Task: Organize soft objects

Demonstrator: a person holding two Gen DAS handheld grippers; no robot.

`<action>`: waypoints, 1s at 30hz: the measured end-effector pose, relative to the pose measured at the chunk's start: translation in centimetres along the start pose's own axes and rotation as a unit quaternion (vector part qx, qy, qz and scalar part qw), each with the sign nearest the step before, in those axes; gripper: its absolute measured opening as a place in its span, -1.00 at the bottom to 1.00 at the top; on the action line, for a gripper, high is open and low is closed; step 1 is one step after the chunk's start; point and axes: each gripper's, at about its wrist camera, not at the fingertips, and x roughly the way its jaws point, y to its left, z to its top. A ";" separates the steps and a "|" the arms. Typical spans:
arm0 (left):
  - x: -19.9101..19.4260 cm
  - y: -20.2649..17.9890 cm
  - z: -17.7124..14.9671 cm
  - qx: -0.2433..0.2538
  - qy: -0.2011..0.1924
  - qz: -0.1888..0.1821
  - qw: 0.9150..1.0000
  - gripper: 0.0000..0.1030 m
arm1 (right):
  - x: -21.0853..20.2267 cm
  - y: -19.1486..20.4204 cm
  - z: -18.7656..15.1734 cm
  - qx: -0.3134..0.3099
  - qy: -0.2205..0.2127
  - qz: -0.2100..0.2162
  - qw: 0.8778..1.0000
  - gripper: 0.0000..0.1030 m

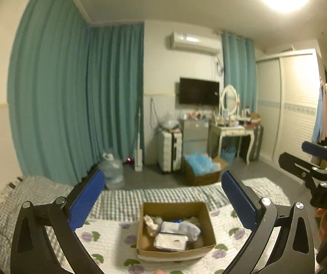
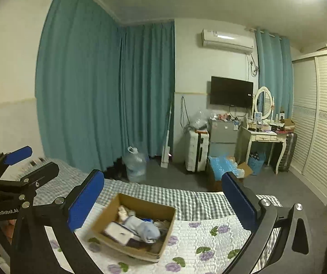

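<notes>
We are holding both claws up and level over the bed (image 1: 122, 203), well apart from the work; the left gripper (image 1: 163, 196) is standing wide open with its blue pads (image 1: 87, 199) spread at roughly 9 and 3 o'clock of its own view, and it is gripping nothing; the right gripper (image 2: 163, 196) is likewise gaping fully, its pads (image 2: 85, 199) empty, so neither is carrying anything at present. The cardboard box (image 1: 174, 250) is sitting on the floral quilt (image 1: 108, 239) at about 6 o'clock in the left view, framed squarely between the spread fingers, and at about 7 o'clock in the right view, turned corner-on (image 2: 108, 207); inside it we are seeing a jumble of soft things, a pale blue bundle (image 2: 144, 228) that may be socks, a white flat packet (image 1: 171, 241), and crumpled beige fabric (image 1: 149, 223), though what each one is we cannot tell for certain. We are judging that the wide opening is deliberate, readying the jaws to take in bulky, yielding cloth; the high, level pose is probably giving both cameras a survey of the box before either descends. In the left view the right claw is showing at 3 o'clock (image 1: 304, 159), and in the right view the left one is at 9 o'clock (image 2: 30, 162), so the pair are flanking the box; reaching in will be calling for a downward tilt, and loose fabric may be slipping or dragging its neighbours.
</notes>
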 end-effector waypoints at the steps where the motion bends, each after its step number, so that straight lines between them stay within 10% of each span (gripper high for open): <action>1: -0.9 0.0 0.1 0.005 -0.006 0.008 1.000 1.00 | -1.3 0.1 0.2 0.000 -0.007 0.001 1.000 1.00; 14: -4.0 0.6 -9.2 0.016 -0.045 0.038 0.998 1.00 | -2.4 1.5 -9.2 0.011 0.020 0.029 0.999 1.00; 23: 1.9 1.7 -21.0 -0.009 0.042 0.060 0.997 1.00 | 1.3 1.9 -20.0 -0.019 0.013 -0.024 0.999 1.00; 30: 0.6 1.5 -21.4 -0.009 0.032 0.066 0.997 1.00 | 2.4 0.9 -21.4 0.003 0.017 -0.015 1.000 1.00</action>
